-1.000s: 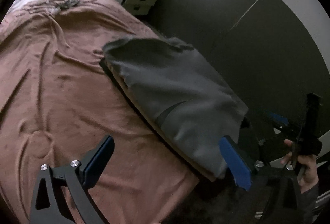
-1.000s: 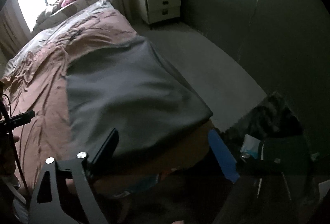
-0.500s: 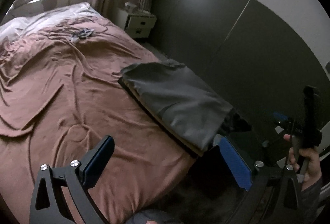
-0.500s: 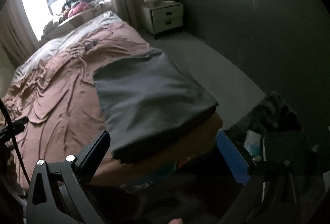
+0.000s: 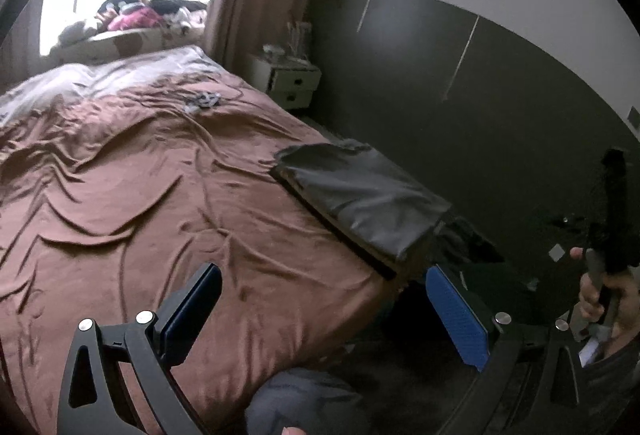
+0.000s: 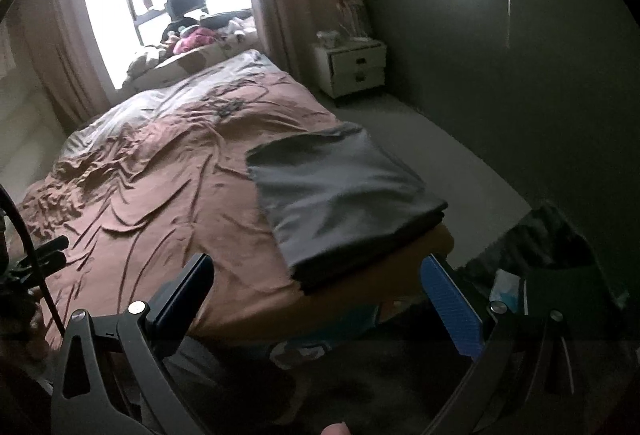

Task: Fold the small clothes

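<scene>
A folded dark grey garment (image 5: 360, 195) lies flat at the near right corner of the bed with the brown sheet (image 5: 140, 195); it also shows in the right wrist view (image 6: 340, 199). My left gripper (image 5: 320, 295) is open and empty, held back above the bed's near edge. My right gripper (image 6: 316, 291) is open and empty, held above the bed's foot, short of the garment. The right gripper also shows at the far right of the left wrist view (image 5: 612, 219), held in a hand.
A white nightstand (image 6: 352, 67) stands by the dark wall past the bed. Clothes pile on the sill under the bright window (image 6: 192, 35). A small crumpled cloth (image 5: 204, 101) lies far up the bed. Dark items sit on the floor at right (image 6: 560, 267).
Both grippers have pulled back and up from the folded garment, which now looks smaller and farther. The garment stays flat on the bed corner.
</scene>
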`<state>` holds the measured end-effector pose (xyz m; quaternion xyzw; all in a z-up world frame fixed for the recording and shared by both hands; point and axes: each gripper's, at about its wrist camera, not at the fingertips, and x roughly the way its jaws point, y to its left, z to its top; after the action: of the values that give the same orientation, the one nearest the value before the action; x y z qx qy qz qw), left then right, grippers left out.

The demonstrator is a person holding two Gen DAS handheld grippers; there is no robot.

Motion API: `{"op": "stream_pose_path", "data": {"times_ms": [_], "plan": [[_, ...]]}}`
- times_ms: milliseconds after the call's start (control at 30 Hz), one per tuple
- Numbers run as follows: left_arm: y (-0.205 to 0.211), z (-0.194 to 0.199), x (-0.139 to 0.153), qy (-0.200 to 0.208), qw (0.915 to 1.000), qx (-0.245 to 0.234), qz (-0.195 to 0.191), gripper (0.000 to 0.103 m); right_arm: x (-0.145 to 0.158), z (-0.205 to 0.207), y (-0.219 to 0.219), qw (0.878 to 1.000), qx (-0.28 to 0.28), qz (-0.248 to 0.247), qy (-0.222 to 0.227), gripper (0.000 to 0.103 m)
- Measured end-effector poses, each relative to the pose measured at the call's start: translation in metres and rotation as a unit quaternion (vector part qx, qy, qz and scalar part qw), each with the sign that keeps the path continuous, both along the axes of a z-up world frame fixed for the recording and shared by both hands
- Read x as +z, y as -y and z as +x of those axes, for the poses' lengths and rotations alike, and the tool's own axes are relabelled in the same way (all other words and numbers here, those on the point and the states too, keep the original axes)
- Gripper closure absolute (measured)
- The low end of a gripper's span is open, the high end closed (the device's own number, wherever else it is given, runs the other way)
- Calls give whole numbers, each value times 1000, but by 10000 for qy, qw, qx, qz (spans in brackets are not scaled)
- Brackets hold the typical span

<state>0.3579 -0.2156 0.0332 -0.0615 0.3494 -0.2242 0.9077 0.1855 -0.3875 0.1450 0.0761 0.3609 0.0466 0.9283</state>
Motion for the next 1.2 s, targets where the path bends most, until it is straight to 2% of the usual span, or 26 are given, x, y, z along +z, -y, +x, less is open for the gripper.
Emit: {"op": "stream_pose_path", "data": {"times_ms": [267, 567, 867, 1200], "plan": [[-40, -65, 11, 567, 9974, 356, 277, 0, 1, -39, -17, 9994, 223, 158, 228, 0], [-76, -118, 12, 912, 9925, 722, 368, 0, 2, -76, -40, 9975, 407, 298, 503, 0], [-108, -174, 4, 1199, 9858, 1057, 521, 0, -27, -104, -64, 9948, 541, 324, 800, 0], [-132, -224, -12, 1433, 9774, 1457, 532, 0, -60, -125, -95, 9924, 756, 454, 854, 0]]}}
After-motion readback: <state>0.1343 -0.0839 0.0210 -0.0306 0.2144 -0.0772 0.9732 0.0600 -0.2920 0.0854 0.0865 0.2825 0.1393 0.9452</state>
